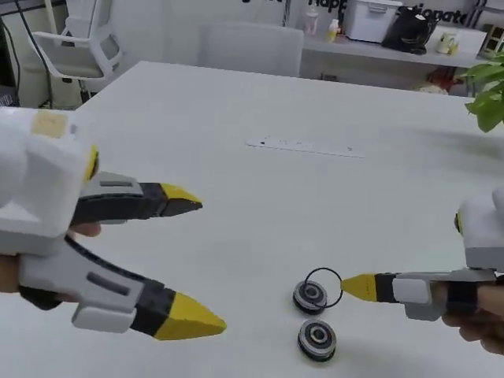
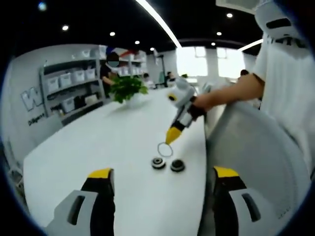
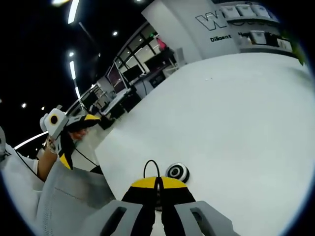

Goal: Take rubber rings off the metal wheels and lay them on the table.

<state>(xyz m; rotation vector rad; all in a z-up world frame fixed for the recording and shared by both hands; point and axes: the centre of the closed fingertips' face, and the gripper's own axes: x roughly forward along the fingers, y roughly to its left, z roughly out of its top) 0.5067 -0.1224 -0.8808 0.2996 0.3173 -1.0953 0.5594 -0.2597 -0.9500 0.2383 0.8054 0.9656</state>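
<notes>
Left tongs (image 1: pixel 209 264) gape wide, empty, aside. Right tongs (image 1: pixel 350 287) pinch a rubber ring (image 1: pixel 323 270) beside 2 metal wheels (image 1: pixel 310 295), probably to lay it on the surface (image 1: pixel 260 228).

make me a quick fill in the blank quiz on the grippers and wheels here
1. The right gripper is ____ on the thin black rubber ring.
2. The left gripper holds nothing, and its jaws stand ____.
3. ____ metal wheels lie on the white table.

Missing words: shut; open; two.
</notes>
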